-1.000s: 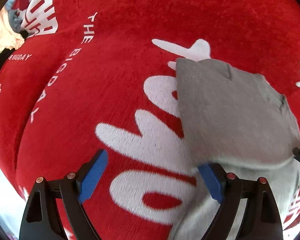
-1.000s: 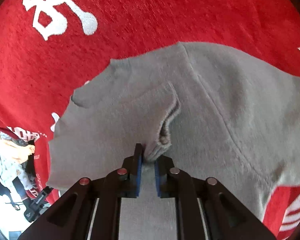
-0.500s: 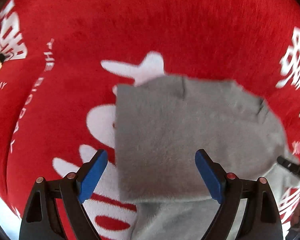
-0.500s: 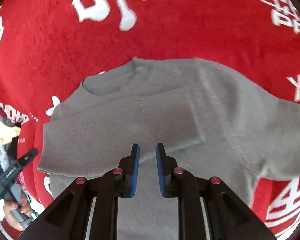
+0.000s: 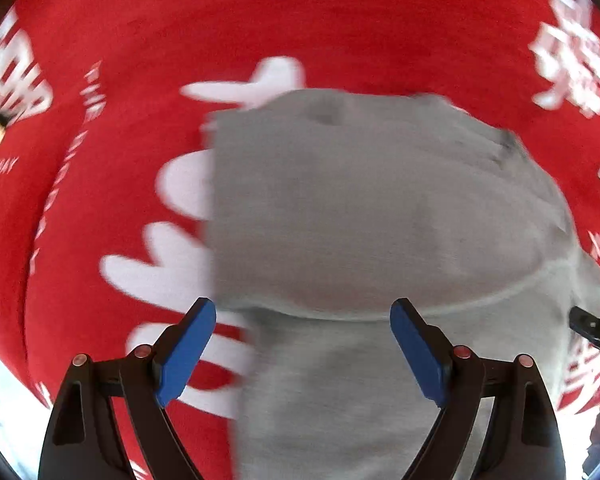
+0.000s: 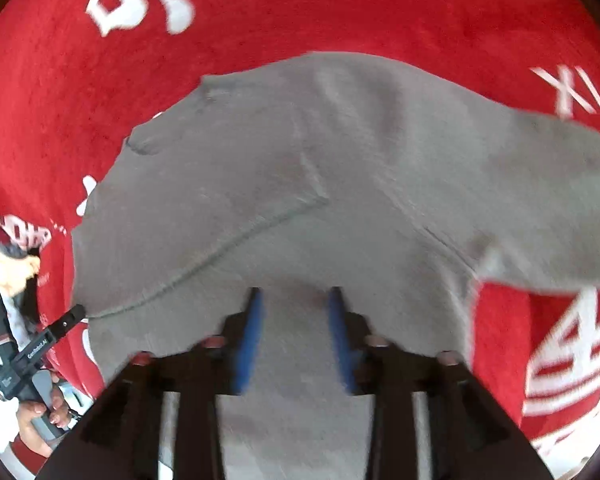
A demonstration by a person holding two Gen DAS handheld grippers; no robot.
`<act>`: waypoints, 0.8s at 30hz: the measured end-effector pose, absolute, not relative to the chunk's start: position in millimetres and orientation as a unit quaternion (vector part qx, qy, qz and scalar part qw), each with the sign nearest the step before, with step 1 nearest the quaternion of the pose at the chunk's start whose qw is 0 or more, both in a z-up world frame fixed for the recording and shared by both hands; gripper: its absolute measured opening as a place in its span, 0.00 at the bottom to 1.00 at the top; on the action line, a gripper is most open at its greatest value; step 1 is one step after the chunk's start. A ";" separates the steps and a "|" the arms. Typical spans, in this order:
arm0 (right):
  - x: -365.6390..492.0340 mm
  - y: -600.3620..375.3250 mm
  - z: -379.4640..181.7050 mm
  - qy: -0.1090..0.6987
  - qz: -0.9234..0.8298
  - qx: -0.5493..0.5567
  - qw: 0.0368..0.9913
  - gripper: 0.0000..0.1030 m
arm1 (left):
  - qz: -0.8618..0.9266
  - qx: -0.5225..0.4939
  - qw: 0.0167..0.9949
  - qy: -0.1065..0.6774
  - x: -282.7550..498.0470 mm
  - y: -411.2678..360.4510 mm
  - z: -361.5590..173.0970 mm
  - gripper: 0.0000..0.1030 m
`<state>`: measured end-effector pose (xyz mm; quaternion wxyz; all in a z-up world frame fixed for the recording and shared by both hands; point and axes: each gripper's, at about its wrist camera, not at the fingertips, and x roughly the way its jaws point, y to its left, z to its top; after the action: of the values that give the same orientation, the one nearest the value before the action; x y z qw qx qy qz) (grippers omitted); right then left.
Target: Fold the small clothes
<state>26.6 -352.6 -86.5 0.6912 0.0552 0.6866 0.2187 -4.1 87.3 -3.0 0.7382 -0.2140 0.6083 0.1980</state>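
The grey garment (image 6: pixel 284 168) is showing as soft, matt knit cloth with a fine fuzzy nap and a stitched hem. Under it, the red cloth (image 5: pixel 260 20) is looking like plush, velvety fabric, matt, with white printed lettering. The left gripper (image 5: pixel 304 344) and right gripper (image 6: pixel 296 336) are showing matt black plastic fingers, smooth blue pads (image 5: pixel 186 348) and small shiny metal screws.

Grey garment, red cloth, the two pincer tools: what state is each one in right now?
Grey garment: partly folded, one flap laid over, lying flat, unheld.
Red cloth: spread out under it.
Left gripper: open, empty.
Right gripper: jaws just opened, nothing between them.
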 end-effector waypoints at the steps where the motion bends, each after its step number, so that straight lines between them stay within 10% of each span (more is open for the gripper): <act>1: 24.3 -355.9 -85.5 0.687 0.216 0.056 0.691 0.48 | 0.186 -0.214 0.741 0.609 1.5 76.8 -0.8 0.87; 24: 21.2 -496.0 -93.9 0.704 0.153 0.163 0.674 0.54 | 0.021 -0.154 0.723 0.673 105.5 -135.6 -4.3 0.87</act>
<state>21.2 -496.0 -93.9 0.6739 0.1626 0.7043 0.1532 105.5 -135.6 -4.3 0.7230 -0.1536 0.6732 0.0212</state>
